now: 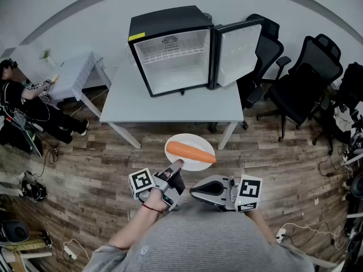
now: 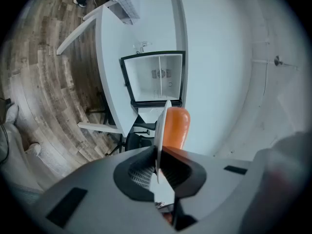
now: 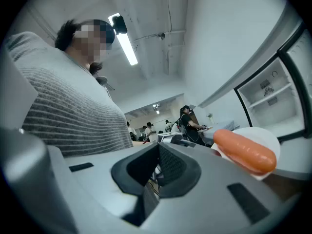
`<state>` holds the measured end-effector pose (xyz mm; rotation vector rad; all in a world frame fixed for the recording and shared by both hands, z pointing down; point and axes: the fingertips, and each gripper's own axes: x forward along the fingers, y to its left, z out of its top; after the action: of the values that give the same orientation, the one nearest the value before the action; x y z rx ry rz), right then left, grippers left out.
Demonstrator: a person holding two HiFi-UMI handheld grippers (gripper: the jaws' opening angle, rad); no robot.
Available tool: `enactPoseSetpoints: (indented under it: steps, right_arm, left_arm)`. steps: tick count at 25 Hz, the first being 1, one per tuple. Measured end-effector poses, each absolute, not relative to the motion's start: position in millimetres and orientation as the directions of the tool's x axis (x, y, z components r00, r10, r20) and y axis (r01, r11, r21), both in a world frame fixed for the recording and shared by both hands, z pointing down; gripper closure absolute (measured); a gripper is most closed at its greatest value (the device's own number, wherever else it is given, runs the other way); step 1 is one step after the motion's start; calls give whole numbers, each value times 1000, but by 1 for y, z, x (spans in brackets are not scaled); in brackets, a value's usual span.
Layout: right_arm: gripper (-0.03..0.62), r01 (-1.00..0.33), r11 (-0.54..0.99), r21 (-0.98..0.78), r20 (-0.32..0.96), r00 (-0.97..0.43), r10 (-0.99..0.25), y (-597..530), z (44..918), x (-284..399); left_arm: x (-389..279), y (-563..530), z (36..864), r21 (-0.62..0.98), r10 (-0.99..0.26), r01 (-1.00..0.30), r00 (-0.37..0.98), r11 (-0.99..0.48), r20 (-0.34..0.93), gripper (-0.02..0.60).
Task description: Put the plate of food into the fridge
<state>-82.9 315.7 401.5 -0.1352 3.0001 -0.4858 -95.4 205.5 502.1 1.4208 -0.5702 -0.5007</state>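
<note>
A white plate (image 1: 197, 164) with an orange carrot (image 1: 190, 151) on it hangs above the wooden floor, in front of the white table (image 1: 170, 103). My left gripper (image 1: 177, 166) is shut on the plate's near rim. In the left gripper view the plate (image 2: 160, 130) stands edge-on between the jaws of the left gripper (image 2: 157, 167), with the carrot (image 2: 174, 128) to its right. On the table stands the black mini fridge (image 1: 173, 50), its door (image 1: 238, 52) swung open to the right and its white inside bare. Just right of the plate, my right gripper (image 1: 194, 192) points left, shut and holding nothing.
Black office chairs (image 1: 300, 78) stand right of the table, one close behind the fridge door. A smaller white table (image 1: 76, 72) and a seated person (image 1: 22, 103) are at the left. Cables and a power strip (image 1: 71, 253) lie on the floor.
</note>
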Motion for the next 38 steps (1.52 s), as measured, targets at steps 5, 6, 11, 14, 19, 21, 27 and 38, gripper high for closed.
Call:
enactPoseSetpoints:
  steps: [5, 6, 11, 14, 19, 21, 27, 38]
  right_arm:
    - [580, -70, 947, -313, -88, -991, -103, 314, 399, -85]
    - [580, -69, 948, -309, -89, -991, -101, 314, 399, -85]
    - [580, -64, 953, -297, -84, -992, -93, 314, 399, -85]
    - [580, -69, 953, -296, -80, -992, -97, 314, 400, -87]
    - [577, -77, 939, -336, -120, -985, -124, 308, 397, -80]
    - [577, -77, 938, -337, -125, -984, -125, 307, 396, -79]
    - [577, -75, 939, -337, -109, -987, -118, 307, 401, -79]
    - [577, -60, 940, -336, -106, -989, -101, 310, 408, -49]
  left_arm:
    - [-98, 205, 503, 995, -631, -19, 772, 93, 74, 554]
    - [-99, 206, 504, 995, -630, -28, 772, 94, 81, 554]
    - [-98, 206, 500, 997, -629, -18, 774, 81, 65, 554]
    - [-98, 206, 498, 997, -628, -12, 776, 81, 60, 554]
    - [-96, 206, 500, 996, -623, -32, 778, 83, 76, 554]
    - [-94, 207, 498, 996, -626, -19, 777, 83, 67, 554]
    - [-93, 206, 497, 996, -630, -14, 774, 83, 63, 554]
    - [-71, 216, 504, 995, -649, -29, 756, 96, 84, 552]
